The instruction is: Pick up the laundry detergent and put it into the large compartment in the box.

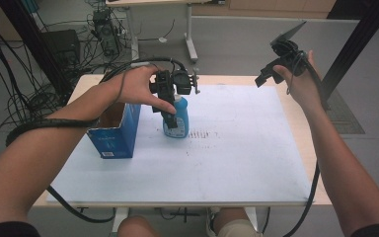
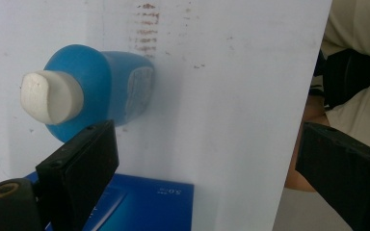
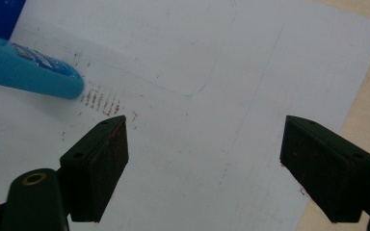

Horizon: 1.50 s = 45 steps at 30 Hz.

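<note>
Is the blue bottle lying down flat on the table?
No, the blue bottle stands upright on the white sheet, its white cap pointing up toward the left gripper above it.

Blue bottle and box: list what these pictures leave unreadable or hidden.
- Blue bottle: in the high view the left gripper covers its cap and upper front; its label print is too small to read.
- Blue box: in the high view the person's forearm hides most of its open top, so its contents cannot be told; in the left gripper view the bottom edge cuts it off.
- Right gripper: open above the white sheet.
</note>
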Motion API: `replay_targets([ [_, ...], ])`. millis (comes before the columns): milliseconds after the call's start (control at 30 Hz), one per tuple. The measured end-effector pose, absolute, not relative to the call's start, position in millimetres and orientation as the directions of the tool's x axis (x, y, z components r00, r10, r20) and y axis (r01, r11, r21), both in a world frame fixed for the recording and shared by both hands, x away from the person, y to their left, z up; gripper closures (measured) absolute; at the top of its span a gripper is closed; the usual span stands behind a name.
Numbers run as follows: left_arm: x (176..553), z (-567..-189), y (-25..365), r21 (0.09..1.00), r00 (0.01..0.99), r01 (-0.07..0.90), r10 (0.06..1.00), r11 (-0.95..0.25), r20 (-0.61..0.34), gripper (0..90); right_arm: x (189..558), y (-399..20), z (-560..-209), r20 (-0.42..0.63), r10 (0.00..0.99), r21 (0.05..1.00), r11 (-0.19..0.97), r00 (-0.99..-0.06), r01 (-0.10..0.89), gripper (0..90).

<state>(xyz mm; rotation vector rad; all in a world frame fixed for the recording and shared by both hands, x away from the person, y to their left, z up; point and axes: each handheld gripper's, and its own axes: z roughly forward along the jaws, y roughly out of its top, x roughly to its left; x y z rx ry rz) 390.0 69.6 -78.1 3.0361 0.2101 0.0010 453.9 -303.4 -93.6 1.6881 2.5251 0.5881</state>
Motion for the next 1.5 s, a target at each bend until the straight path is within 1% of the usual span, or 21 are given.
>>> replay_targets([
  [833,395,-75,73,0.107,0.991,0.134,0.137,-0.985,0.013,8.2,450,-304,-93,0.171,0.9,0.331,0.332,-0.402,0.883,16.9],
  [1333,412,-76,78,0.124,0.989,0.135,0.141,-0.983,0.037,8.3,443,-300,-91,0.166,0.898,0.326,0.341,-0.408,0.882,16.8],
  [1500,420,-75,75,0.114,0.989,0.131,0.137,-0.985,0.048,8.3,441,-300,-90,0.167,0.897,0.327,0.341,-0.409,0.881,16.8],
])
